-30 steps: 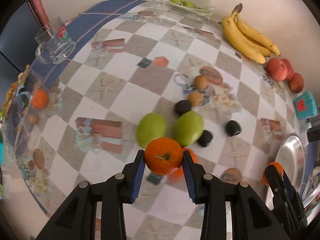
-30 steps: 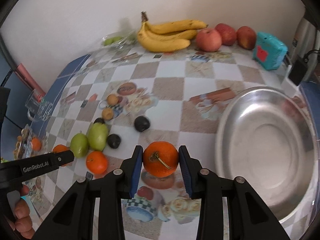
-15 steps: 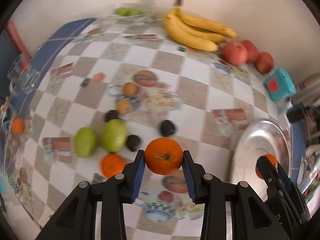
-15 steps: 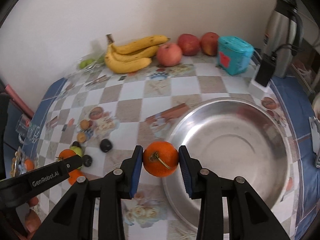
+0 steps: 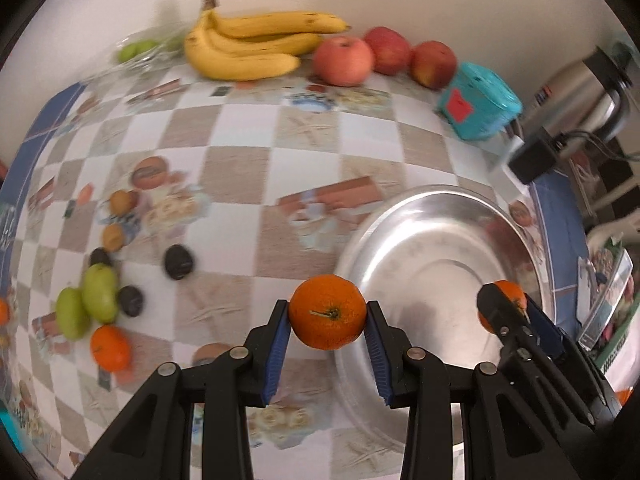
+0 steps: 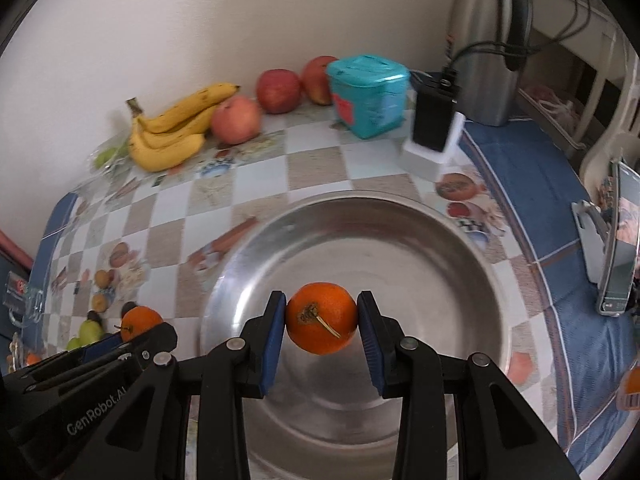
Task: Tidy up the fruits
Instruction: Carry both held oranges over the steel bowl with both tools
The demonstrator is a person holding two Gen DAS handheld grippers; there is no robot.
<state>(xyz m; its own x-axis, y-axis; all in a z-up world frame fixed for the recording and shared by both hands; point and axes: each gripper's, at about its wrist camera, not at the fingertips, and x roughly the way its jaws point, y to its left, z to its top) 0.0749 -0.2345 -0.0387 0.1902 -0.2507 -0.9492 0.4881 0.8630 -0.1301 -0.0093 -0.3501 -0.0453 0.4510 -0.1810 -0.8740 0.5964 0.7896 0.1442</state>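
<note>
Carrying two oranges to the bowl.
I'm gripping an orange (image 5: pixel 327 311) in my left gripper (image 5: pixel 327 320) and another orange (image 6: pixel 321 318) in my right gripper (image 6: pixel 321 324); I'm aiming to lower each inside the bowl (image 6: pixel 460 240) beneath before letting go.

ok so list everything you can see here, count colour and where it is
bowl: 1, silver, empty, right side of the table
oranges: 3; one in the left tool, one in the right tool, one loose on the table at left
bananas: 1 bunch, yellow, by the wall
apples: 3, red, right of the bananas
green fruit: 2, near the loose orange
dark fruit: 3, black, beside the green fruit
small brown fruit: 2, left of the table's middle
box: 1, teal, by the apples
kettle: 1, steel, far right corner
tablecloth: 1, checked
left tool: shut on an orange at the bowl's edge
right tool: shut on an orange over the bowl
</note>
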